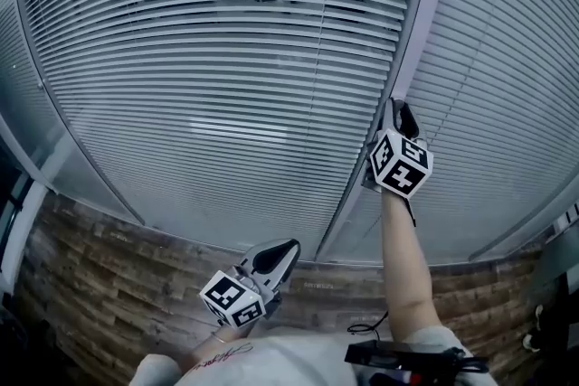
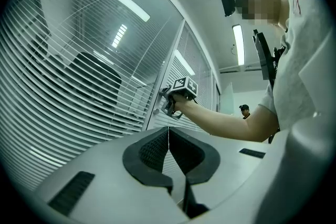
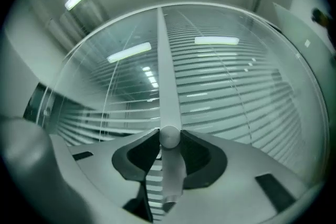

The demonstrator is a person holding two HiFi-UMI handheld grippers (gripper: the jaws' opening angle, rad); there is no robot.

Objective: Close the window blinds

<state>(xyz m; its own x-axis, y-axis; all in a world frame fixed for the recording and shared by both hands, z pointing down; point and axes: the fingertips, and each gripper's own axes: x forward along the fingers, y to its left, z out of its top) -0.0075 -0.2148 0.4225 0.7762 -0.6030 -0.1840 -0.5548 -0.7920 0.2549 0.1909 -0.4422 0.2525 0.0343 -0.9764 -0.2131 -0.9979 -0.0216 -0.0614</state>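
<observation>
The window blinds (image 1: 226, 59) hang behind glass in a wide panel in front of the person, their slats lying level and apart enough that dark shapes in the room beyond show between them. A pale upright frame post (image 1: 412, 41) divides this panel from a second slatted panel (image 1: 507, 86) to the right. The right gripper (image 1: 399, 111) is held out on a raised arm against that post, and its jaws are clamped on a small round knob (image 3: 169, 137) that sticks out from the post, one pad pressing on each side. The left gripper (image 1: 282, 250) is held lower and nearer the body, well apart from the glass, its jaws together with nothing between them.
</observation>
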